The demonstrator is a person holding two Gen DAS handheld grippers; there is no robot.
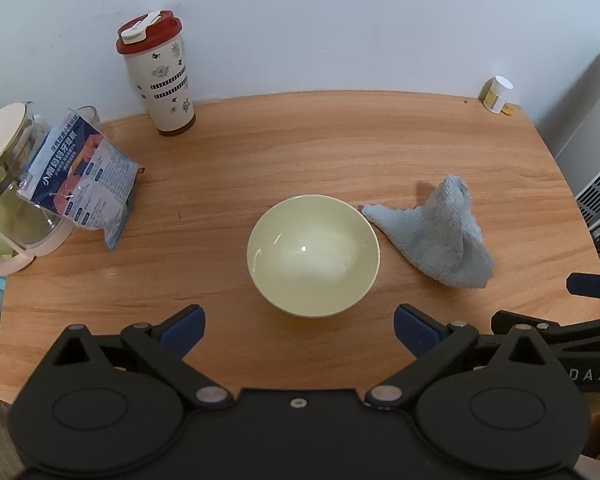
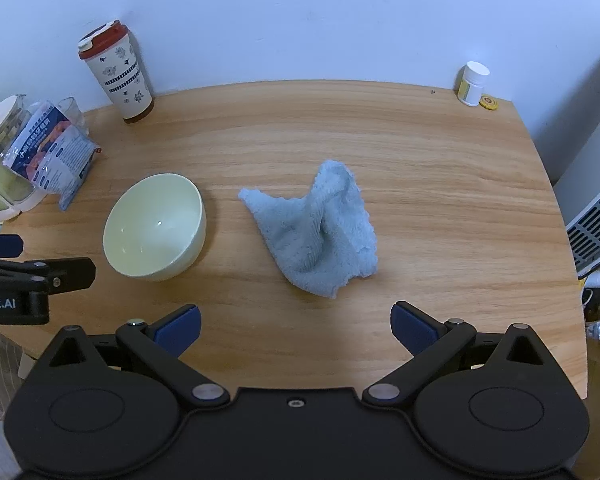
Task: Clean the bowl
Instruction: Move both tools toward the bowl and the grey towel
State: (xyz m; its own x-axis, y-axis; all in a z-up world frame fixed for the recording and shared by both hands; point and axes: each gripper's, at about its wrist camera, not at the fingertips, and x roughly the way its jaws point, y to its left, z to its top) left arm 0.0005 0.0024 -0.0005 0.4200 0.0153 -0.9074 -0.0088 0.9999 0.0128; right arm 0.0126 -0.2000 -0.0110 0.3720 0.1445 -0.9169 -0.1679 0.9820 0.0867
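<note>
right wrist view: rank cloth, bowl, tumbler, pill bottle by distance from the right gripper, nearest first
From the right gripper:
1. Cloth, straight ahead, crumpled mid-table.
2. Bowl, ahead to the left.
3 and 4. Tumbler, far left by the wall, and pill bottle, far right corner: too close to call.

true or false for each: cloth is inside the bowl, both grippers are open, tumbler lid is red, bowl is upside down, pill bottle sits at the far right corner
1. The cloth is inside the bowl. False: it lies crumpled on the table, beside the bowl.
2. The left gripper and right gripper are both open. True.
3. The tumbler has a red lid. True.
4. The bowl is upside down. False: it stands upright, opening up.
5. The pill bottle sits at the table's far right corner. True.
</note>
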